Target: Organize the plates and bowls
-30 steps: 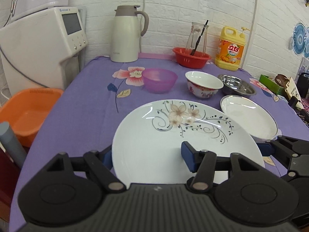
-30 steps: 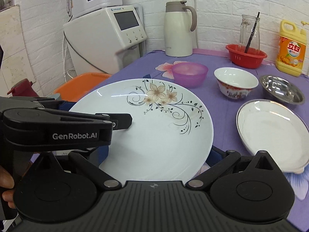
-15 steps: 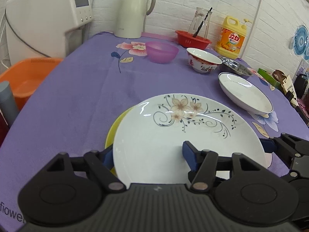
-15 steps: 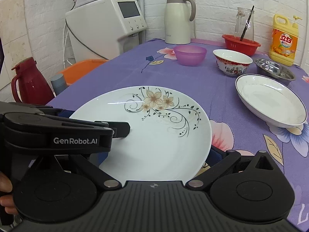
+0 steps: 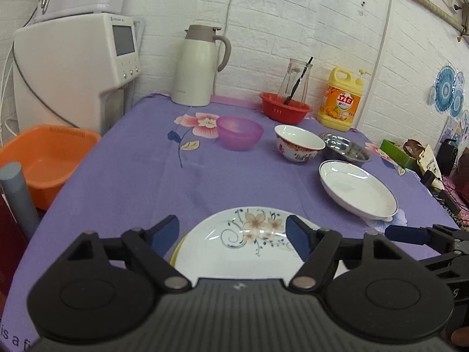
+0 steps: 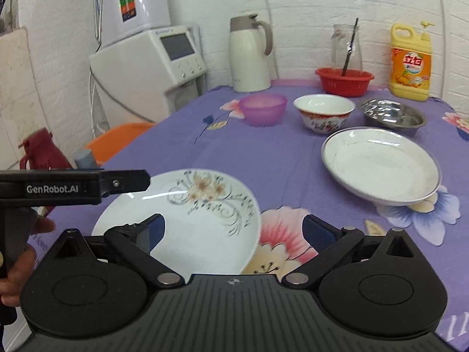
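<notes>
A white floral plate lies flat on a yellow plate at the near edge of the purple table. My left gripper hovers over the plate's near part. Its jaws are opening, and the blue pads stand clear of the rim. My right gripper is open, its left pad over the floral plate and its right pad over the cloth. A white blue-rimmed plate lies to the right. Behind it stand a purple bowl, a red-patterned porcelain bowl and a steel bowl.
At the back stand a cream thermos jug, a red basket holding a glass jar, and a yellow detergent bottle. An orange basin and a white appliance sit off the table's left side.
Both grippers brought the floral plate back toward the near edge and lowered it onto the yellow plate. Both then released its rim and drew back.
</notes>
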